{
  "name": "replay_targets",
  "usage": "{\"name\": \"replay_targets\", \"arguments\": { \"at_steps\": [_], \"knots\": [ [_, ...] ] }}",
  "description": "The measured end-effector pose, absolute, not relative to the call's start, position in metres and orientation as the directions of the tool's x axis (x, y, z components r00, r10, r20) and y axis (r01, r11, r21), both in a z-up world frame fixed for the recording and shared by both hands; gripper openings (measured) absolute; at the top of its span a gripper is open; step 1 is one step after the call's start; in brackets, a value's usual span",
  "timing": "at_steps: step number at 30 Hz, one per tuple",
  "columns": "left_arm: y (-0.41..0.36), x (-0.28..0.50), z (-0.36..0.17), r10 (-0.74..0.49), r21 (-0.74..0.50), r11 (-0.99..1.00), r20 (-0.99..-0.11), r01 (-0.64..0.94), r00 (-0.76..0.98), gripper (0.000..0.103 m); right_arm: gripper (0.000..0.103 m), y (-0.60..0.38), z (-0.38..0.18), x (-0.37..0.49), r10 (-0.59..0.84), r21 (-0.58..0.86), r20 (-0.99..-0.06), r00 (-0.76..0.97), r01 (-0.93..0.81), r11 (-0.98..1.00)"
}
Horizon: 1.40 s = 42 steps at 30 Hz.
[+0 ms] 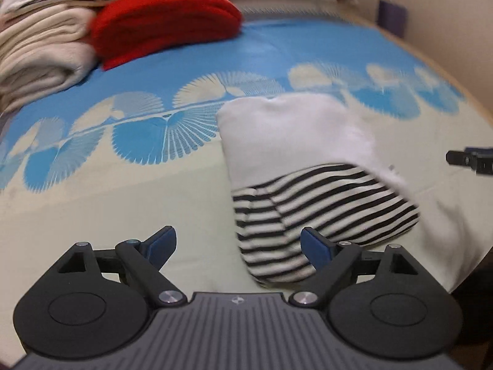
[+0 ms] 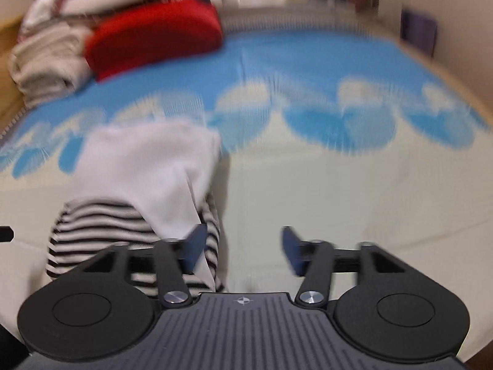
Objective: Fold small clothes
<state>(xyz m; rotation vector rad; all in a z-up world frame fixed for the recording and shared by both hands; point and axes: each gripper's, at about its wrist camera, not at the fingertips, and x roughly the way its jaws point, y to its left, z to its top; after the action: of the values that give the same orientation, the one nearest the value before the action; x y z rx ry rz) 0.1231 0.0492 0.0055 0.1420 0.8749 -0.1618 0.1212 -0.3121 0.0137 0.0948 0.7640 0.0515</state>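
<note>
Lying folded on the bed point(image 1: 123, 215), the striped garment point(image 1: 323, 203) sits free while both left tongs point(image 1: 238, 245) and right tongs point(image 2: 243, 251) hang spread, pinching nothing.

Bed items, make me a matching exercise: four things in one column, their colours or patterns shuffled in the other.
Things:
1. pillow
2. blanket
3. bedsheet
4. garment

Looks:
A. white with black-and-white stripes
B. red
C. blue and pale with fan shapes
D. cream

Pairs: 1-B, 2-D, 3-C, 4-A
</note>
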Motion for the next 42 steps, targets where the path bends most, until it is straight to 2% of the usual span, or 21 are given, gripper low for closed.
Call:
{"name": "replay_targets", "arguments": {
  "at_steps": [1,4,6,9,13,21,29,42],
  "knots": [
    [0.045,0.109,0.006,-0.078,0.044,0.984,-0.761,0.172,0.644,0.092,0.077,-0.309,0.021,0.11,0.073,0.095,-0.661,0.746,-0.013,0.995],
    [0.027,0.081,0.001,-0.057,0.055,0.988,-0.739,0.145,0.671,0.098,0.082,-0.302,0.035,0.081,0.071,0.111,-0.602,0.795,-0.004,0.994],
    [0.016,0.065,-0.006,-0.053,0.055,0.989,-0.734,0.137,0.677,0.098,0.086,-0.298,0.039,0.063,0.082,0.132,-0.582,0.809,-0.005,0.991],
    [0.012,0.053,-0.01,-0.073,-0.001,0.994,-0.744,0.108,0.665,0.098,0.089,-0.285,0.042,0.038,0.096,0.128,-0.566,0.819,-0.028,0.991],
    [0.009,0.044,-0.009,-0.064,-0.014,0.997,-0.741,0.08,0.668,0.098,0.093,-0.266,0.047,0.007,0.101,0.094,-0.559,0.823,-0.058,0.994],
    [0.009,0.025,-0.006,-0.056,-0.036,0.998,-0.723,0.043,0.689,0.098,0.095,-0.244,0.048,-0.022,0.122,0.101,-0.58,0.805,-0.078,0.992],
    [0.011,0.034,-0.015,-0.053,-0.039,0.999,-0.722,0.036,0.69,0.098,0.095,-0.234,0.035,-0.003,0.115,0.103,-0.62,0.776,-0.065,0.993],
    [0.009,0.039,-0.018,-0.059,-0.047,0.998,-0.721,0.036,0.69,0.098,0.095,-0.219,0.027,0.009,0.124,0.087,-0.632,0.765,-0.089,0.992]
  ]
}}
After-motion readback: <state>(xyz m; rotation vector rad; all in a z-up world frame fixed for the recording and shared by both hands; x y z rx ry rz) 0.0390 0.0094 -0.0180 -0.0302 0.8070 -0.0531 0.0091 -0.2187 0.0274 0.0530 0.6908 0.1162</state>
